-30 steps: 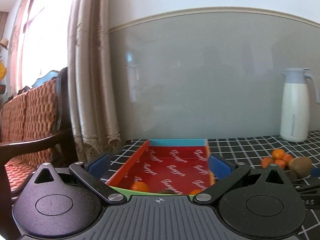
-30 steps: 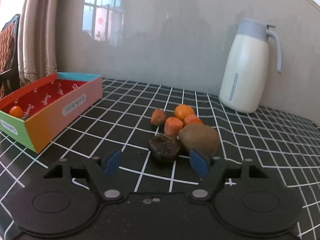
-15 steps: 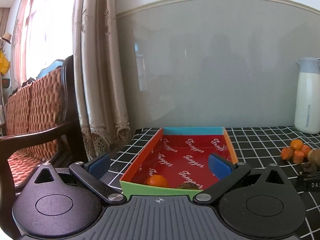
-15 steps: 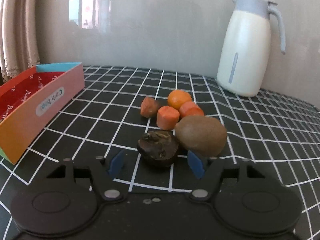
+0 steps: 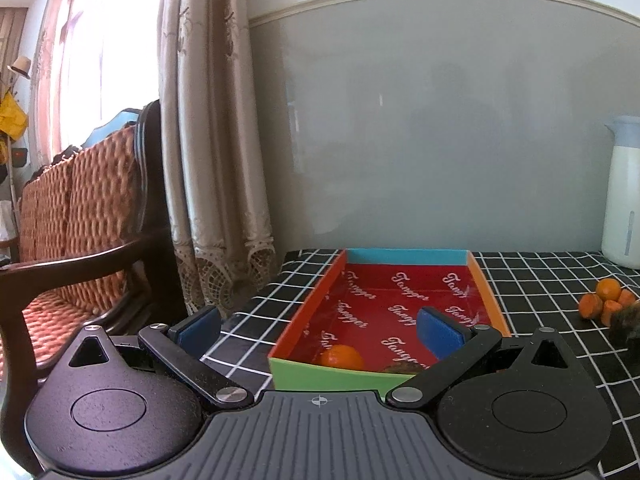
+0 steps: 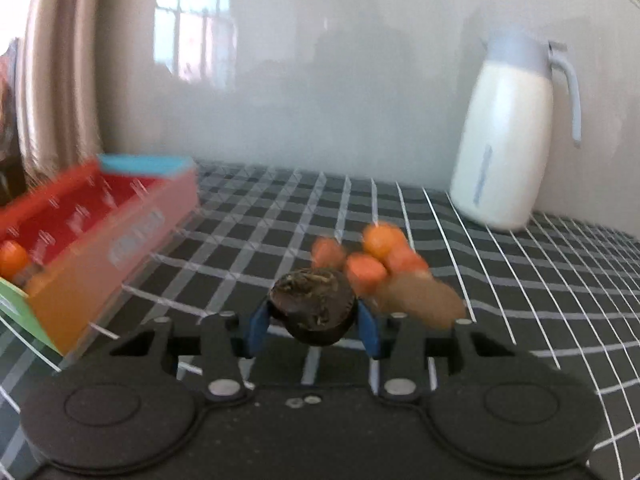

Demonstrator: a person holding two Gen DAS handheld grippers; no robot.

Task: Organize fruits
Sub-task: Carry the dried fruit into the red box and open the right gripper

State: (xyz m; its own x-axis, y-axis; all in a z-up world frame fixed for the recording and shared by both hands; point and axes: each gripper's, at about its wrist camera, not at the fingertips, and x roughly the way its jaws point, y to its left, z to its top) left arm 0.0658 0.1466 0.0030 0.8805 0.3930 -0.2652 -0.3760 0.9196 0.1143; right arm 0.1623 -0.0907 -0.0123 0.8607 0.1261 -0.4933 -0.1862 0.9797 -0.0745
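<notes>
**Dark wrinkly fruit, pinched across the middle**

My right gripper (image 6: 312,330) had its fingers clamped on the dark fruit (image 6: 313,307), up off the worktop (image 6: 500,280). It looked light, soft-skinned, probably crushable, so I'd go gentle. Left gripper (image 5: 318,330) gaped empty near the box (image 5: 404,280).

In the right wrist view, motion blur smears the colourful box (image 6: 100,216), the orange fruits (image 6: 372,256) and the brown kiwi (image 6: 424,300) on the checked tablecloth (image 6: 520,280); the box label is unreadable. In the left wrist view, the white jug (image 5: 624,192) is cut by the right edge, and the box's near green wall (image 5: 320,376) hides most of a dark fruit (image 5: 404,367).
</notes>
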